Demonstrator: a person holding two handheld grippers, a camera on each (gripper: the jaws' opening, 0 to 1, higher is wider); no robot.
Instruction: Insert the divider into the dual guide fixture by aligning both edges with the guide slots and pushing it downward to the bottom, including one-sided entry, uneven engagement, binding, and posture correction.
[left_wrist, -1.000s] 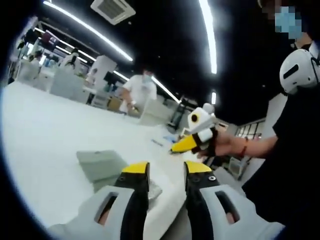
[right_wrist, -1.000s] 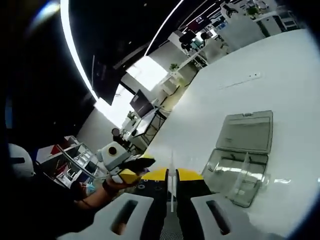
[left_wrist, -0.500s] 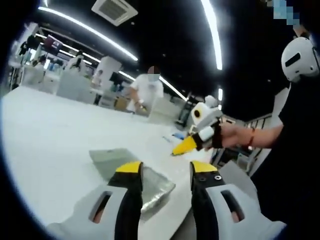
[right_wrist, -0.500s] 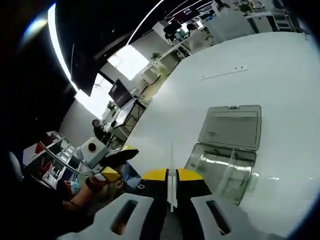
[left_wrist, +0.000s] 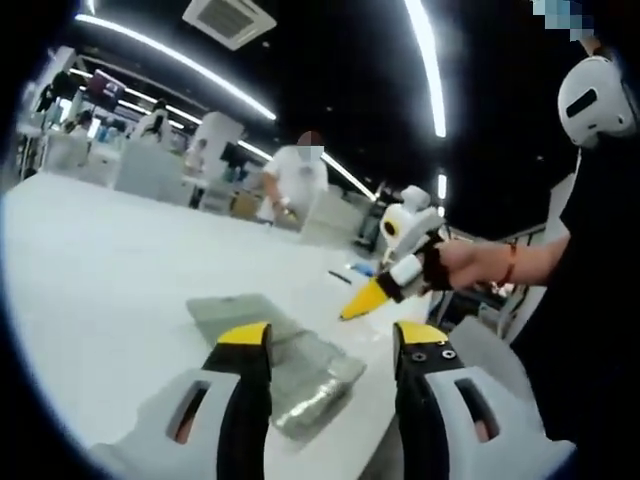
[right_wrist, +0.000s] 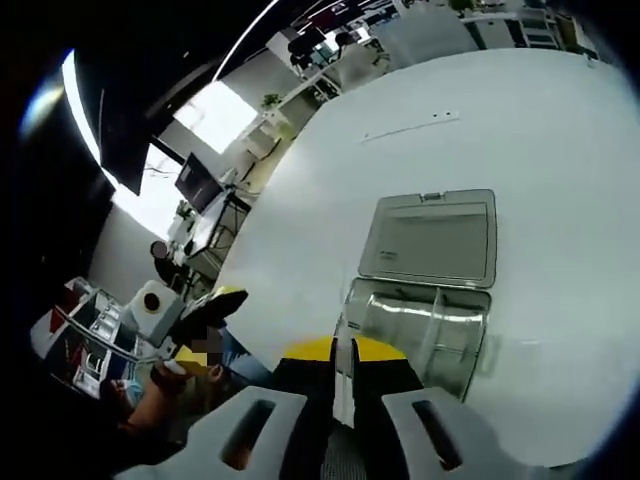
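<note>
In the right gripper view, the right gripper (right_wrist: 343, 350) has its yellow-tipped fingers pressed together on a thin clear plastic divider (right_wrist: 343, 372), held edge-on between them. At 1 o'clock from the fingertips, the clear plastic box with guide slots (right_wrist: 422, 327) lies on the white desk (right_wrist: 560, 170), its hinged lid (right_wrist: 432, 240) open flat beyond it. In the left gripper view, the left gripper (left_wrist: 330, 342) has its fingers apart and holds nothing, hovering above the box, with the right gripper at 1 o'clock.

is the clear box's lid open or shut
Open: the lid lies flat on the white table behind the clear box, whose interior is exposed.
</note>
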